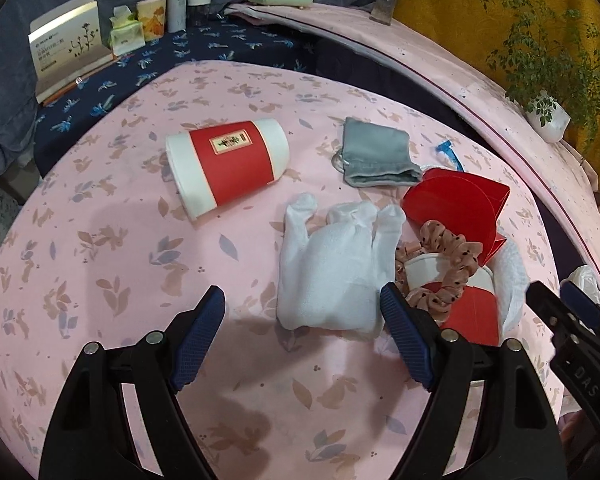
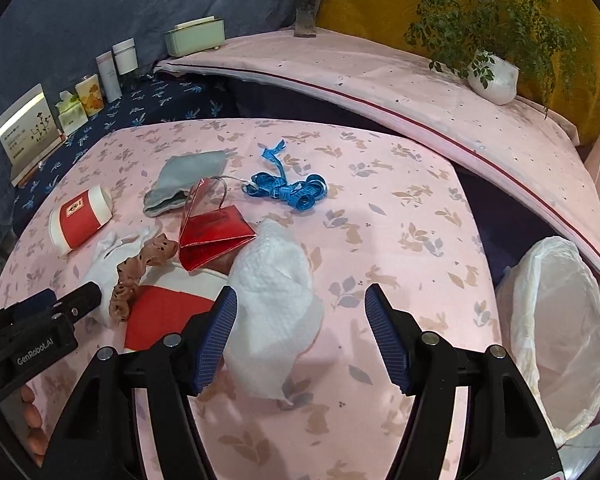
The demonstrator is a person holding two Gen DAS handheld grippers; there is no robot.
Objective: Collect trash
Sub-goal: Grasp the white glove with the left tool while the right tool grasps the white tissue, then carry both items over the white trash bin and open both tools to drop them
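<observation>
Right gripper (image 2: 300, 340): nearest the right wrist camera, fingers spread wide, holding nothing, poised over the near part of the table (image 2: 400, 208) with its left finger at the edge of a crumpled white paper towel (image 2: 276, 304). Left gripper (image 1: 304, 340): fingers likewise wide apart and empty, hanging above a white glove (image 1: 328, 268) that lies flat toward the near edge. Trash bin (image 2: 560, 332): lined with a white bag, standing off the table's right edge; its visible inside shows no collected item, though the bottom is hidden. Items on the table, none yet gathered: paper towel near the near edge; a red-and-white cup sleeve or carton (image 2: 168, 312) partly under the towel; a brown dotted scrunchie (image 2: 140, 276) draped over it; a folded red paper box (image 2: 212, 236) just behind; a red-and-white cylindrical canister (image 1: 228, 166) on its side toward the left edge; a grey pouch (image 1: 376, 152) toward the far side; a blue measuring tape (image 2: 288, 188) in a loose tangle beyond the red box. Progress, as judged: at or near the start, with every piece still on the table. The paper towel looks the likeliest first pick for the right gripper, being nearest its fingers and nearest the bin; which other items count as trash cannot be told with certainty.
</observation>
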